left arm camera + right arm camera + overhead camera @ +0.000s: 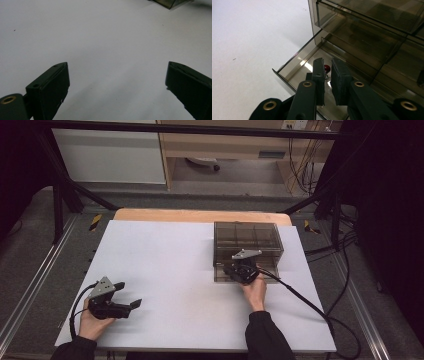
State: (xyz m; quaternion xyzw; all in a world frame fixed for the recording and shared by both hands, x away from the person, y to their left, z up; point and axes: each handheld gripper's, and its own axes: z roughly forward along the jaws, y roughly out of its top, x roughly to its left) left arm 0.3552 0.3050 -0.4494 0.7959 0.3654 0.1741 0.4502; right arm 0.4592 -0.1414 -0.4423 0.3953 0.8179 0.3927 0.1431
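Work in hand: I am reaching into the open bottom drawer (305, 63) of the smoky clear drawer box (248, 242), which stands toward the far right of the white desk (165, 270).

Right tongs (327, 72): pressed nearly together, with a thin gap between the pads. They dip over the front lip of the drawer, angled down toward its floor. In the high view, my right tongs (244, 270) sit at the near face of the box.

What they hold: nothing that I can make out between the pads.

Task's thing: a small red object (327, 67) lies on the drawer floor, just past my right fingertips and partly hidden behind them. I cannot tell what it is, nor whether the pads touch it.

Left tongs (117, 82): spread wide and empty, held just above bare desk at the near left, well apart from the box. In the high view, my left tongs (127, 296) point right along the desk.

Step, as I judge it: the approach to the red object inside the drawer, before any grip.

Next move calls for: parting the right pads enough to straddle the red object, going lower without knocking the drawer's thin front wall, then closing gently so that it does not skid on the slick floor.

Risk: the object could roll toward the drawer's back.
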